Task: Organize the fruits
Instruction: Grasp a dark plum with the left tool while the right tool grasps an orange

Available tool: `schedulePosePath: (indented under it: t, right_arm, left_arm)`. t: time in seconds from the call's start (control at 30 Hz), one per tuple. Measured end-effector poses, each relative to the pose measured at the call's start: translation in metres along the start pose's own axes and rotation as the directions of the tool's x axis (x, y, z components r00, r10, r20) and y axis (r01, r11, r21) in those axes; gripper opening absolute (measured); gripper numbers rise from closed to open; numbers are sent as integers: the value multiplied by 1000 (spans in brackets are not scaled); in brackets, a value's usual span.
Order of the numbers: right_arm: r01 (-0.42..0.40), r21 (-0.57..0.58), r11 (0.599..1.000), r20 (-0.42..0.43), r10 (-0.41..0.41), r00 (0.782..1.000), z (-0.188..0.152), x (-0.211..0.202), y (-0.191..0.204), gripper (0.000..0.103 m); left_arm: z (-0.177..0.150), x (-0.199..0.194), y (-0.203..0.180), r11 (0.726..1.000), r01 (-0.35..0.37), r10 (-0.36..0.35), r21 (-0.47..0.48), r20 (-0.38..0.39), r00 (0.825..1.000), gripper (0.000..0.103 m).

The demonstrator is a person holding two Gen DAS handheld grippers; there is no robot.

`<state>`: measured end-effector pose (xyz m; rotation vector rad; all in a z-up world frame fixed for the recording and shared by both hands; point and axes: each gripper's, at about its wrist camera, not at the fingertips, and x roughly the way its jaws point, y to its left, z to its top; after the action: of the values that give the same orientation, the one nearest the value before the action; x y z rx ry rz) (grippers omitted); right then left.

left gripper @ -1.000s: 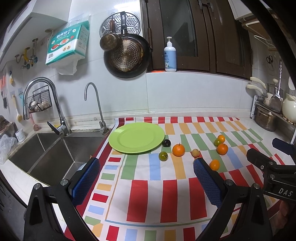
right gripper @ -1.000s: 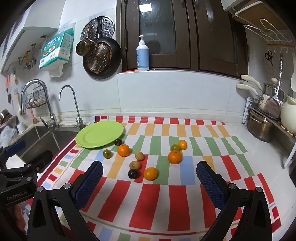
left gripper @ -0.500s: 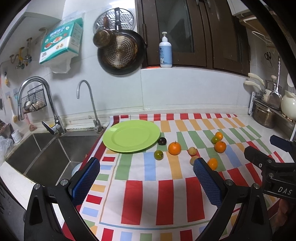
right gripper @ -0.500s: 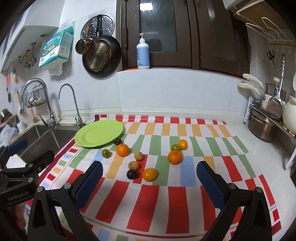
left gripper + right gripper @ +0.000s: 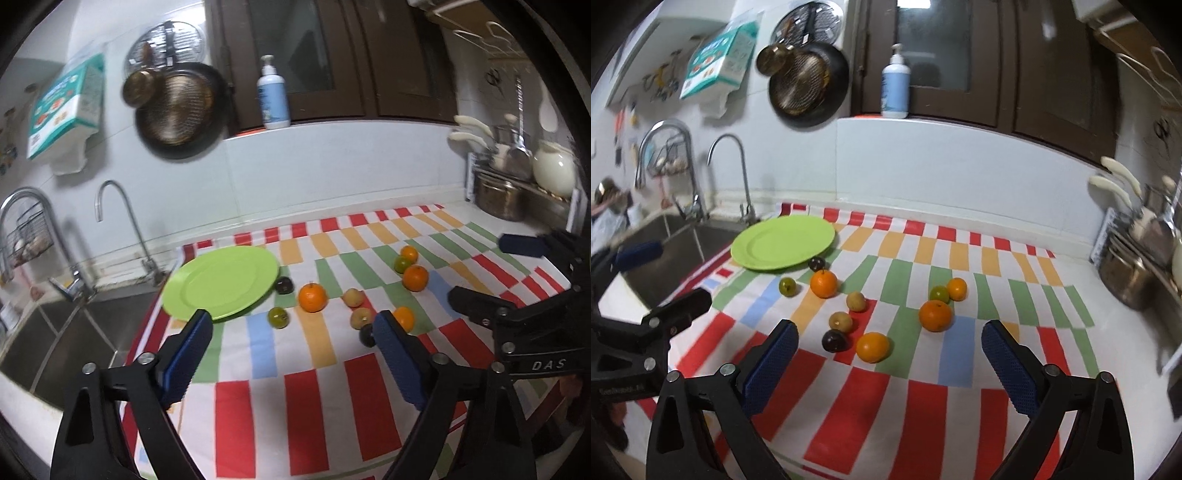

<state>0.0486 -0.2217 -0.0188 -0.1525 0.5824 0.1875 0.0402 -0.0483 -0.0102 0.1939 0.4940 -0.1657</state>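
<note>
Lying ahead of right tool (image 5: 888, 341): fruits (image 5: 873, 346)

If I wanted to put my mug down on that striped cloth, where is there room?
The green plate is bare. The striped cloth is free on its right half, between the oranges and the pots, and in the near strip by the right gripper. It is crowded in the middle, where the fruits lie scattered beside the plate.

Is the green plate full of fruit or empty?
Empty. The green plate shows only its bare surface, and every fruit, like the orange nearest it, lies on the striped cloth beside it.
</note>
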Motion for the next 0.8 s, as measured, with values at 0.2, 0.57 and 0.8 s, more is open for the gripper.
schedulePosePath:
  t: [0.2,0.57,0.8]
  right_arm:
    - [-42,-113,993,-43,37,998,1,23,-1,91]
    - [-113,-248,962,-112,88,990,-8,58,9,78]
    - [-166,-272,948,-171,123,978,-17,86,9,67]
  left_arm:
    - [-4,24,-11,993,96,-94,70,-24,995,72]
    - [-13,68,-22,959,260,-246,110,-122,961,53]
    - [-21,95,-30,926,354,-324,132,-207,923,38]
